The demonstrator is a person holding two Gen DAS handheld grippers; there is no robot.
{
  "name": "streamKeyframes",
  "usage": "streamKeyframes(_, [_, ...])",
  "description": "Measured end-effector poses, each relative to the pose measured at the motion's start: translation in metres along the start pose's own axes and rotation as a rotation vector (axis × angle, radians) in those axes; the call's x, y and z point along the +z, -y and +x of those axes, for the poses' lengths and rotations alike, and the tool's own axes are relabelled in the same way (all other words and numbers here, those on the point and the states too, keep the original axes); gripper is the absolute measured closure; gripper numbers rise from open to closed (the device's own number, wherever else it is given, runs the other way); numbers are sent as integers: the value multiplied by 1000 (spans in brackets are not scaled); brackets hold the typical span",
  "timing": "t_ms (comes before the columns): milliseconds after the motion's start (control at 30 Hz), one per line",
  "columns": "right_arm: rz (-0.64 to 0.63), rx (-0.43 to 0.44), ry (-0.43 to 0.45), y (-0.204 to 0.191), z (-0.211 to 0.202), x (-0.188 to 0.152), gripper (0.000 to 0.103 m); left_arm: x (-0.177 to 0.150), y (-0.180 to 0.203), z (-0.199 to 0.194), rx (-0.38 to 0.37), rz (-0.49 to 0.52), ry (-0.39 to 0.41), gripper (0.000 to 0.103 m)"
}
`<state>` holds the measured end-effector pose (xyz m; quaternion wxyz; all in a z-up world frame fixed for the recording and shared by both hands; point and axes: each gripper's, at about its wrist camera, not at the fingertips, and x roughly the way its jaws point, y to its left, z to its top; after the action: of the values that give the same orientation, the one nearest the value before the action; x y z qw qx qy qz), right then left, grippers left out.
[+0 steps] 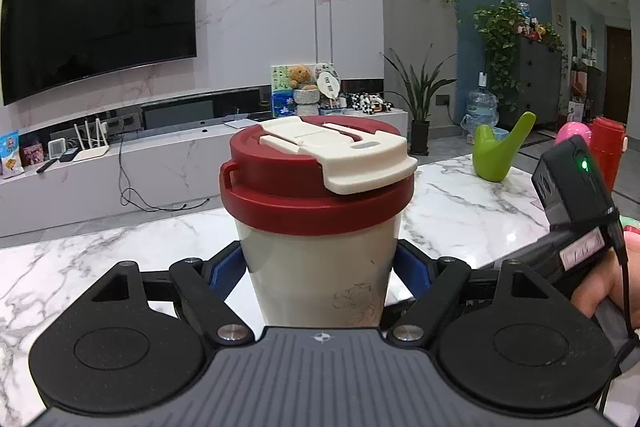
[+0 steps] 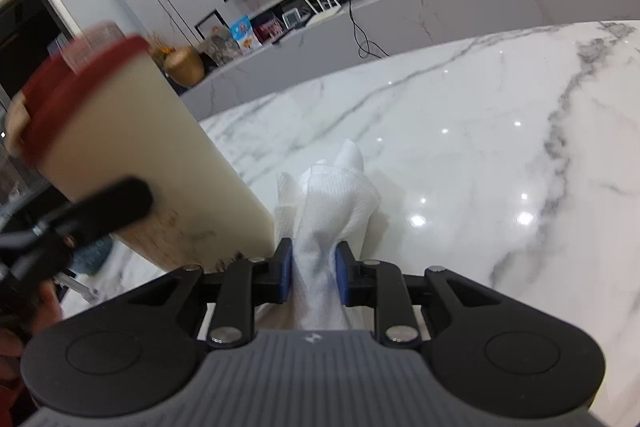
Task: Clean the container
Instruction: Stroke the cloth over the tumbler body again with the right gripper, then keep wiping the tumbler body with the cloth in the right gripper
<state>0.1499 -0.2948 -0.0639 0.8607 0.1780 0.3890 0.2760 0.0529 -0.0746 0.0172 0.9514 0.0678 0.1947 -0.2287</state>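
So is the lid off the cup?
No, the red lid with its cream flap sits closed on top of the cream cup, which the left gripper holds by its sides.

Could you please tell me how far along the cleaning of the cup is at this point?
Done: the left hand-held gripper is shut on the cream cup, and the right hand-held gripper is shut on a white paper towel. In hand: the towel sits beside the cup's lower wall. Left: wiping; marks remain near the base, and the red lid is still on.
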Motion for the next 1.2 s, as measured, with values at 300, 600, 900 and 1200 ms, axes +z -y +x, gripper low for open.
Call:
streamKeyframes(300, [-6, -16, -3, -2, 1, -8, 78, -9, 18, -1, 126, 26, -19, 19])
streamKeyframes(600, [-15, -17, -8, -14, -9, -20, 78, -7, 18, -2, 92, 34, -19, 27])
streamKeyframes(900, [1, 83, 202, -21, -54, -1, 78, -7, 13, -2, 55, 43, -30, 27])
streamKeyframes(1200, [28, 184, 275, -18, -67, 10, 78, -9, 17, -2, 57, 42, -28, 27])
